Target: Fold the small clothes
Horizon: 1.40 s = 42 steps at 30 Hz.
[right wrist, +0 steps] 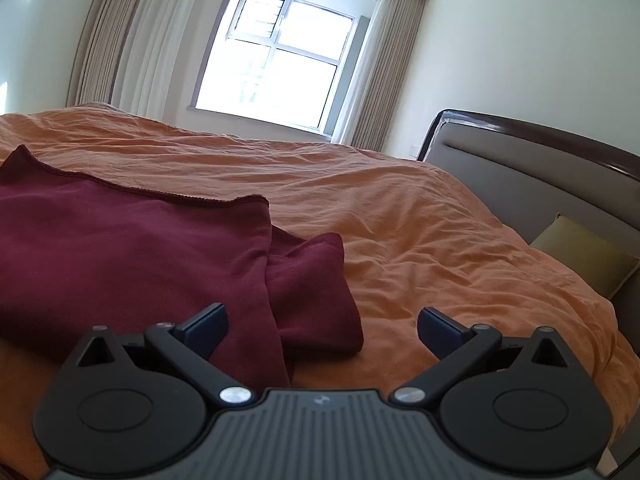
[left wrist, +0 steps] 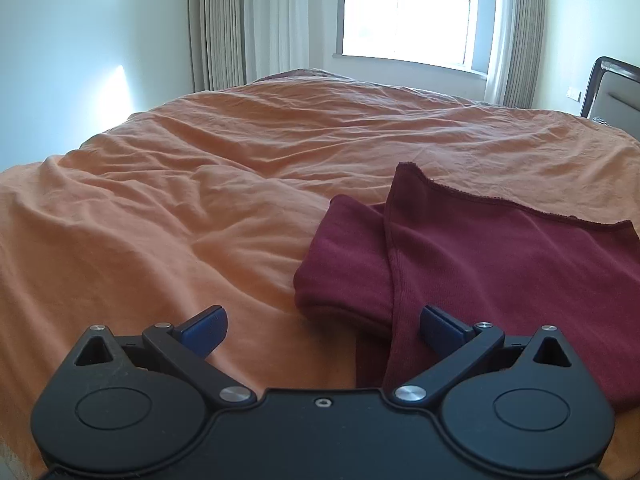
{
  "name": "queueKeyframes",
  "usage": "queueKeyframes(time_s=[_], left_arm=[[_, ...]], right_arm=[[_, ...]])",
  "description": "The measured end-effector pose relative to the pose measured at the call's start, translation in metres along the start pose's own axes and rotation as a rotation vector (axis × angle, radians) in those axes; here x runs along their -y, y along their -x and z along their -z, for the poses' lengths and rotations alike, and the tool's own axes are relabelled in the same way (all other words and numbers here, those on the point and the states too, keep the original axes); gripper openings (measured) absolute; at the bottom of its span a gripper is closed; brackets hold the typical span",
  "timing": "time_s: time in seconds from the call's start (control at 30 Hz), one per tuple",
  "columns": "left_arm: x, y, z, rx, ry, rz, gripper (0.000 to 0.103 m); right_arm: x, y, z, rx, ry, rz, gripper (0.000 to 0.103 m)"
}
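A dark red garment point(left wrist: 500, 276) lies flat on the orange bedcover, its hem toward the window. One sleeve point(left wrist: 340, 260) sticks out on its left side in the left wrist view. My left gripper point(left wrist: 323, 332) is open and empty, just above the garment's near left edge by that sleeve. In the right wrist view the garment point(right wrist: 132, 248) fills the left half, and its other sleeve point(right wrist: 312, 296) lies folded at its right edge. My right gripper point(right wrist: 322, 330) is open and empty, over that sleeve's near end.
The orange bedcover point(left wrist: 200, 200) is wrinkled and spreads far left and toward the window point(left wrist: 404, 16). A padded headboard point(right wrist: 540, 184) and an olive pillow point(right wrist: 580, 252) stand at the right. Curtains point(left wrist: 216, 24) hang behind the bed.
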<state>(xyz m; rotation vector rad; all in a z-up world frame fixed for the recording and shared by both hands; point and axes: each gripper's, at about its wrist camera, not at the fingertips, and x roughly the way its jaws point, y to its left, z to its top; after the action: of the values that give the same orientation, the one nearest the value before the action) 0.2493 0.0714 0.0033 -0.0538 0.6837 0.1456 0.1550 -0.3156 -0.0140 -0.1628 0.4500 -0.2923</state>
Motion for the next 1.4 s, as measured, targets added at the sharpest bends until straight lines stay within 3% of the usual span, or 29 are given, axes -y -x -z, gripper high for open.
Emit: queueKeyframes(time_s=[0.2,0.4,0.73,0.87,0.97,1.4], left_arm=[[-0.006,-0.001,0.010,-0.041,0.039,0.007,0.102],[-0.005,-0.002,0.013,-0.046,0.038,0.002,0.102],[-0.004,-0.004,0.018,-0.050,0.033,-0.005,0.103],[-0.004,-0.005,0.017,-0.054,0.033,-0.002,0.103],[-0.004,-0.007,0.017,-0.057,0.032,0.000,0.103],[-0.003,-0.008,0.019,-0.058,0.020,-0.006,0.103]], right_arm=[[-0.006,0.018,-0.014,0.039,-0.033,-0.030,0.103],[-0.047,0.018,-0.032,0.077,0.037,-0.117,0.103],[-0.114,0.014,-0.044,0.088,0.096,-0.401,0.103],[-0.123,-0.006,-0.034,-0.005,0.092,-0.409,0.103],[-0.114,-0.019,-0.025,-0.061,-0.012,-0.455,0.103],[-0.109,-0.024,-0.016,-0.062,-0.026,-0.471,0.103]])
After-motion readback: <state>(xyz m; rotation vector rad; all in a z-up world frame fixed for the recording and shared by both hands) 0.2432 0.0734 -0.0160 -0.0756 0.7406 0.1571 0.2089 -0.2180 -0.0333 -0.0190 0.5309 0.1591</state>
